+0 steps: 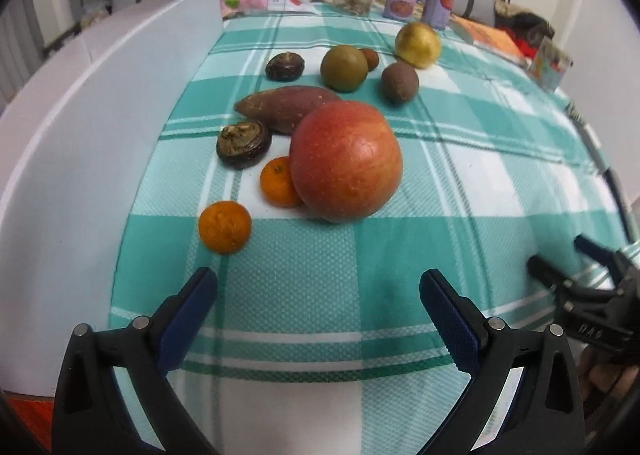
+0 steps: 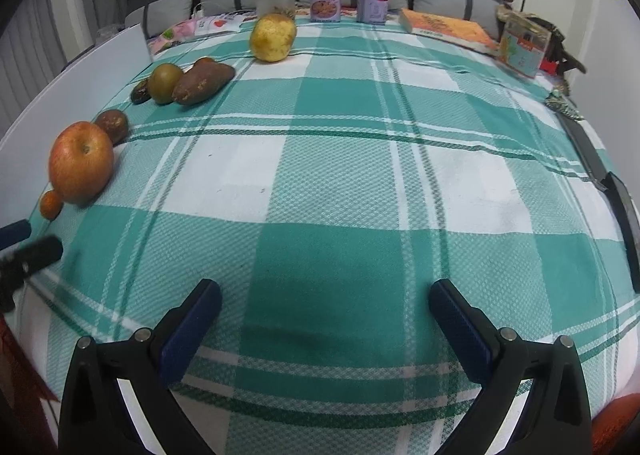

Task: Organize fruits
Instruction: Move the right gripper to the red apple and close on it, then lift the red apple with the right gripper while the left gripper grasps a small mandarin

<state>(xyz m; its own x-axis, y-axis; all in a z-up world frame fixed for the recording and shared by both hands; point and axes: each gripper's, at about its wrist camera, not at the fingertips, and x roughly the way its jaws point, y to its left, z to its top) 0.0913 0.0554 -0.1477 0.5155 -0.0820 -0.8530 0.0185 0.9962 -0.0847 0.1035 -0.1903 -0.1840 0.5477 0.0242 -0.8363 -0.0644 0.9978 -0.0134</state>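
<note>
Left tongs (image 1: 318, 295) gape, apple (image 1: 346, 161) just ahead.

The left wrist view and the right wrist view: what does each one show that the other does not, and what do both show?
Only the left wrist view shows the near mandarin and two dark mushrooms.

Only the right wrist view shows the dark flat object at the table's right edge.

Both show the red apple, sweet potato, yellow fruit, checked cloth, and both open grippers, left and right.
</note>
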